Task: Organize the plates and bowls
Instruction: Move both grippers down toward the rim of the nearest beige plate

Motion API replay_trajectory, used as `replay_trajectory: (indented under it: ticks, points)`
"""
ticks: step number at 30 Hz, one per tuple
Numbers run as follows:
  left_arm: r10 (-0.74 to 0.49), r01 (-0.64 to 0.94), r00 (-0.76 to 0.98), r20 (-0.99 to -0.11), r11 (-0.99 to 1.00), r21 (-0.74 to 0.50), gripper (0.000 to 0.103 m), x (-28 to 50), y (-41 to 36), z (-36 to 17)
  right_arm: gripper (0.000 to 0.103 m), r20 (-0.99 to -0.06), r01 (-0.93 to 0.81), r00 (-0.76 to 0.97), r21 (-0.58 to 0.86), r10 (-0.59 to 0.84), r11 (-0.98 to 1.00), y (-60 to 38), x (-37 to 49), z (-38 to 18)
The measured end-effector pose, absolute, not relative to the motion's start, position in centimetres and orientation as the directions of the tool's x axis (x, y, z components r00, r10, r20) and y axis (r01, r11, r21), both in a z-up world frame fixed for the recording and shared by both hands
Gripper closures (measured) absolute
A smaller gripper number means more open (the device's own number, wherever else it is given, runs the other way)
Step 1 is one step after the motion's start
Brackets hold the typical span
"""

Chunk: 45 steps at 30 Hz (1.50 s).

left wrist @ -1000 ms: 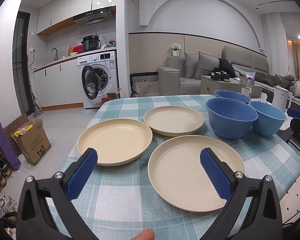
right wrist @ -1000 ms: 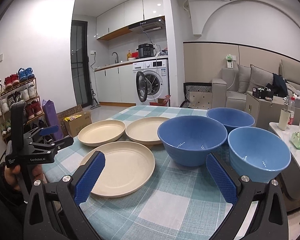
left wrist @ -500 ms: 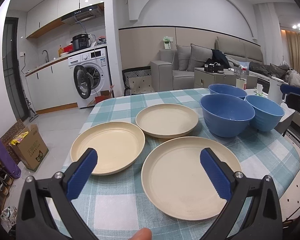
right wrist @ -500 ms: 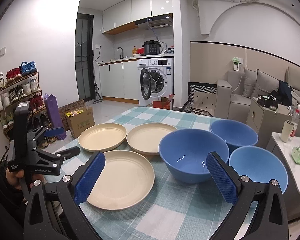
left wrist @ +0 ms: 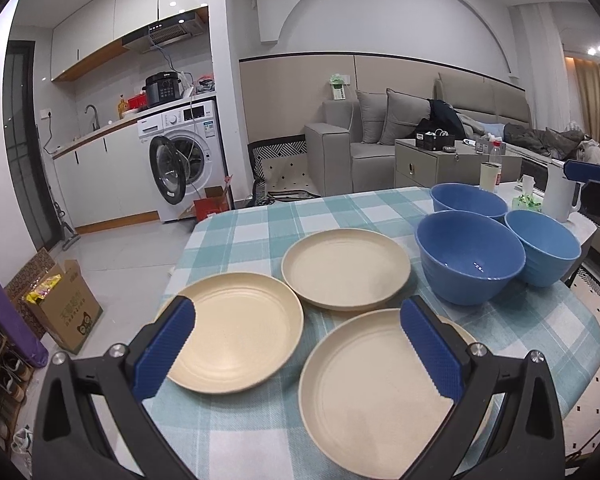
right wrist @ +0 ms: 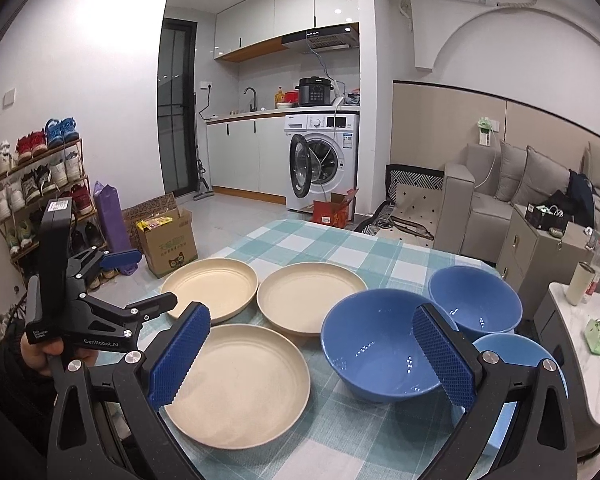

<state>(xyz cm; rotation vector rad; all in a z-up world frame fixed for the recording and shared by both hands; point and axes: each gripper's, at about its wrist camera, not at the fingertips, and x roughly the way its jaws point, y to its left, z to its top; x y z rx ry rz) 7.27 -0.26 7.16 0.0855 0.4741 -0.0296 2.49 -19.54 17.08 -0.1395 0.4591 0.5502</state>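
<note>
Three plates [left wrist: 346,274] lie left of bowls [left wrist: 470,262].

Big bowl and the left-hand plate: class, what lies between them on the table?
The far plate lies between the big bowl and the left plate, apart from both, in the right wrist view.

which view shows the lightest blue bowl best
The left wrist view: the lightest blue bowl shows nearly whole, beside the big blue bowl. In the right wrist view the right gripper hides most of it.
</note>
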Motion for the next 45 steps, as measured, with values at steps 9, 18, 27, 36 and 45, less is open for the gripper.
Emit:
replay_trajectory:
  ticks: [9, 18, 27, 36, 45]
  points:
    - [0.003, 0.033, 0.884, -0.467, 0.997, 0.068, 0.000, 10.6, 1.2, 8.9, 0.000, -0.515, -0.502, 0.715, 0.095, 0.474, 0.860, -19.9, 7.8, 18.9]
    - [0.005, 0.005, 0.862, -0.507, 1.000, 0.019, 0.000, 15.0, 2.7, 8.9, 0.000, -0.596, -0.477, 0.664, 0.127, 0.451, 0.870, -18.9, 13.5, 18.6]
    - [0.028, -0.021, 0.840, -0.542, 1.000, 0.019, 0.000, 19.3, 3.6, 8.3, 0.000, -0.661, -0.464, 0.620, 0.127, 0.424, 0.877, -17.8, 19.3, 17.8]
    - [0.012, 0.005, 0.818, -0.575, 1.000, 0.029, 0.000, 22.8, 3.1, 7.8, 0.000, -0.720, -0.459, 0.575, 0.109, 0.388, 0.882, -16.0, 24.6, 16.5]
    - [0.010, 0.014, 0.783, -0.623, 0.999, 0.034, 0.000, 25.8, 2.5, 6.3, 0.000, -0.780, -0.446, 0.509, 0.122, 0.364, 0.886, -14.5, 29.4, 14.2]
